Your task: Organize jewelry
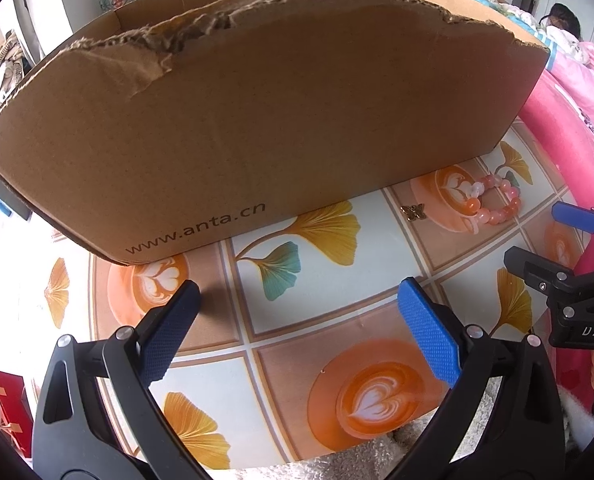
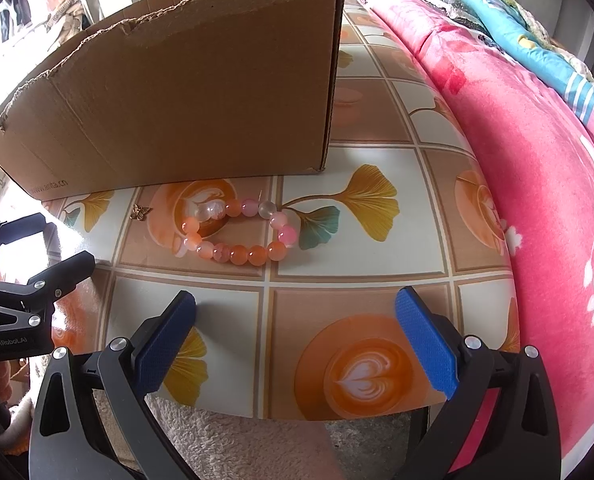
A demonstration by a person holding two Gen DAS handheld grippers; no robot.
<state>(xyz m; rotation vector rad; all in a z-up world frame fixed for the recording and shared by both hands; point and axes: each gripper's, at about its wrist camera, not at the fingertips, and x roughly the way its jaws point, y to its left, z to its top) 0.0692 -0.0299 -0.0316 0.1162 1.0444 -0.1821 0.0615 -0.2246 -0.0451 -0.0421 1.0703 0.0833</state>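
Both grippers, left (image 1: 299,324) and right (image 2: 297,330), spread wide and empty; bead bracelet (image 2: 233,232) (butterfly charm (image 2: 141,212) beside it) lies before the cardboard box (image 2: 185,92)

A table (image 2: 377,216) covered in glossy ginkgo-leaf and latte-art patterned cloth carries a torn brown cardboard box (image 2: 185,92), a pink-orange beaded bracelet (image 2: 233,254) and a small bronze butterfly charm (image 2: 141,212) lying nearer its front edge.

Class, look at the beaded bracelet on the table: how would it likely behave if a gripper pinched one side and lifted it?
The beaded bracelet is a loop of separate round beads, so it would probably sag and dangle rather than hold its shape. The beads look glossy and smooth, so the pads may slip off one. If pushed, it would likely slide or deform across the shiny tablecloth.
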